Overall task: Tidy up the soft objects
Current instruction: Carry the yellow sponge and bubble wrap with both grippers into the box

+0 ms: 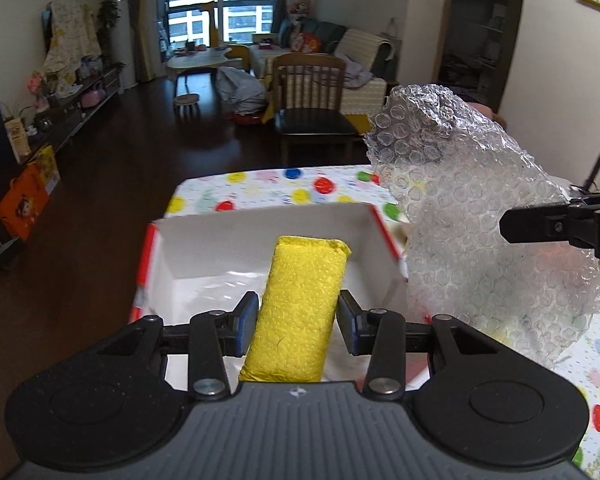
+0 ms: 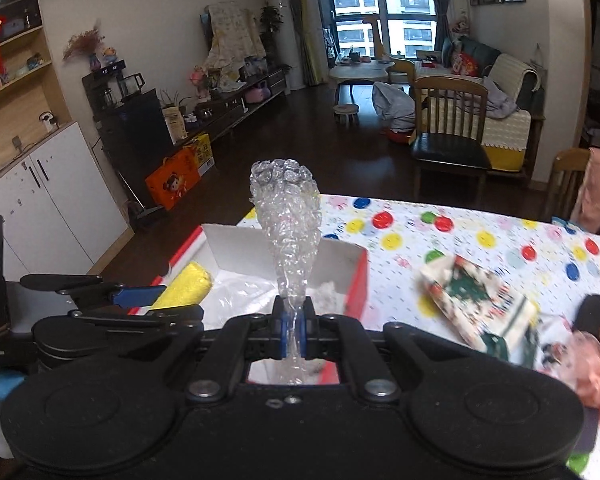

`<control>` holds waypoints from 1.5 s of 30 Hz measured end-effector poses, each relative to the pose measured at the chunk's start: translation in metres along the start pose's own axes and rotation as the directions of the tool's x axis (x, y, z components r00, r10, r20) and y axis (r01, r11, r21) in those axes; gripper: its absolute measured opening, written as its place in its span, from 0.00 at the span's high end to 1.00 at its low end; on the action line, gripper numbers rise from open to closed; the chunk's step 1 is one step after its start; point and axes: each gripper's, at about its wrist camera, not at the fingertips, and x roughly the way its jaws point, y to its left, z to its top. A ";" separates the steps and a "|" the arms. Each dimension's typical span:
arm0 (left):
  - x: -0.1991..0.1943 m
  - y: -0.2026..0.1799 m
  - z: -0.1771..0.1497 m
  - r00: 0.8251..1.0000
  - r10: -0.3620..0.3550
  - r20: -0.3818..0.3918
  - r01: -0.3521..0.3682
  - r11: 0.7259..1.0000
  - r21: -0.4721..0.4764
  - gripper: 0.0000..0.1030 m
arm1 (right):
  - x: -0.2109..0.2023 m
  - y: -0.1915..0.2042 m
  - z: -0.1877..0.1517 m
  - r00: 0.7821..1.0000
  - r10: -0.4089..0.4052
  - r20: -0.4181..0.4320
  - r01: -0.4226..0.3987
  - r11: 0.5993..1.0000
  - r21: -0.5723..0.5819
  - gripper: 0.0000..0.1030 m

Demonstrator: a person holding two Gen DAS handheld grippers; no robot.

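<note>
A yellow sponge [image 1: 300, 304] lies between the pads of my left gripper [image 1: 298, 322], over the white-lined red box [image 1: 260, 224]. The left pad touches it; a small gap shows at the right pad. The jaws look slightly apart. My right gripper [image 2: 294, 332] is shut on a sheet of bubble wrap [image 2: 288, 232] and holds it upright above the box [image 2: 348, 260]. The wrap [image 1: 472, 208] fills the right of the left wrist view, with the right gripper's finger [image 1: 540, 226] in front of it. The sponge [image 2: 186, 286] and left gripper [image 2: 140, 300] show at the left.
The table has a spotted cloth [image 2: 480, 240]. A patterned cloth packet [image 2: 480, 300] and a pink soft item [image 2: 592, 360] lie right of the box. A wooden chair [image 1: 312, 96] stands beyond the table's far edge. White plastic lines the box floor [image 1: 208, 288].
</note>
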 end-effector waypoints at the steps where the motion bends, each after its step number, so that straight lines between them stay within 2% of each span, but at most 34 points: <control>1: 0.001 0.008 0.001 1.000 0.006 0.001 -0.006 1.000 -0.003 0.60 | 0.006 0.005 0.005 1.000 -0.001 0.001 0.001 1.000 -0.003 0.95; 7: 0.017 0.041 0.011 0.999 0.051 -0.015 -0.051 0.999 0.014 0.60 | 0.038 0.025 0.021 1.000 -0.023 0.008 0.024 0.999 -0.028 0.95; 14: 0.054 0.061 0.010 0.995 0.082 -0.063 -0.079 0.996 0.051 0.60 | 0.083 0.037 0.024 0.995 -0.090 -0.036 0.087 0.994 -0.067 0.95; 20: 0.087 0.066 0.008 0.990 0.086 -0.108 -0.077 0.994 0.079 0.60 | 0.123 0.035 0.020 0.987 -0.147 -0.066 0.141 0.986 -0.084 0.95; 26: 0.116 0.066 0.007 0.983 0.098 -0.155 -0.084 0.992 0.097 0.60 | 0.160 0.035 0.003 0.979 -0.155 -0.135 0.144 0.986 -0.085 0.95; 37: 0.153 0.065 0.005 0.967 0.089 -0.240 -0.063 0.992 0.111 0.60 | 0.185 0.044 -0.018 0.961 -0.152 -0.229 0.133 0.986 -0.097 0.93; 45: 0.168 0.067 0.000 0.953 0.078 -0.294 -0.042 0.991 0.127 0.60 | 0.190 0.049 -0.029 0.955 -0.142 -0.262 0.123 0.988 -0.089 0.85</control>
